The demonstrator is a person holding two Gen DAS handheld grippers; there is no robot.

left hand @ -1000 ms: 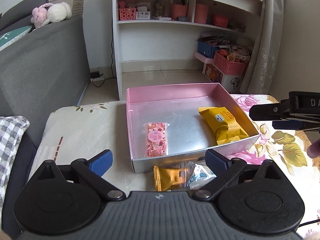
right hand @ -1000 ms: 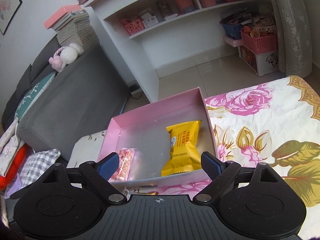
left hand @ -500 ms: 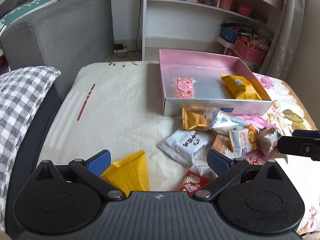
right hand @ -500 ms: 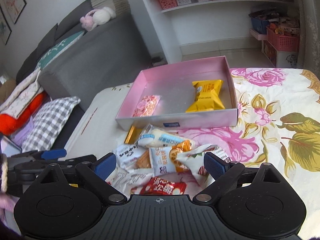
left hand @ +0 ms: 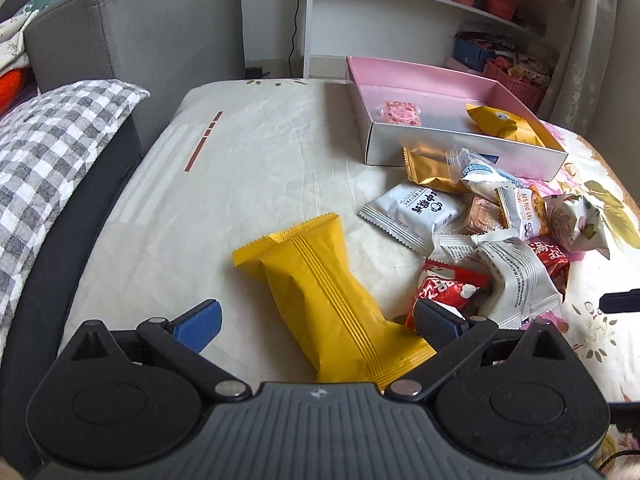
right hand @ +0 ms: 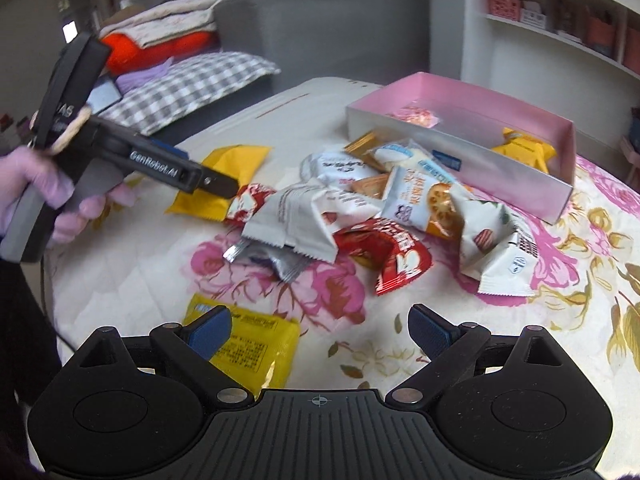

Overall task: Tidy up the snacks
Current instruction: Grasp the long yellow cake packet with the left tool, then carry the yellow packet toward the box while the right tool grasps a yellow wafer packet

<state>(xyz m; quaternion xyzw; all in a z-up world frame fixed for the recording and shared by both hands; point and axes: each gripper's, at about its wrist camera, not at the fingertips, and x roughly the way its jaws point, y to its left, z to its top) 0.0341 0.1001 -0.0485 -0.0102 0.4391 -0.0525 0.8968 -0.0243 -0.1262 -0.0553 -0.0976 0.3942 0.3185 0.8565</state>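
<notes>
A long yellow packet lies flat on the cloth between the fingers of my left gripper, which is open; the pads stand clear of it. To its right spreads a pile of snack packets. Behind them is the pink box, holding a pink packet and a yellow packet. My right gripper hangs open over the flowered cloth. A flat yellow sachet lies under its left finger. The right wrist view shows the left gripper in a gloved hand.
A checked pillow and a grey sofa border the table on the left. White shelves with baskets stand behind the box. Bare cream cloth stretches left of the pile. The right gripper's dark tip shows at the right edge.
Both grippers have pulled back from the pink box and come down toward the loose snacks. The long yellow packet now lies between the left fingers. The right gripper has rolled.
</notes>
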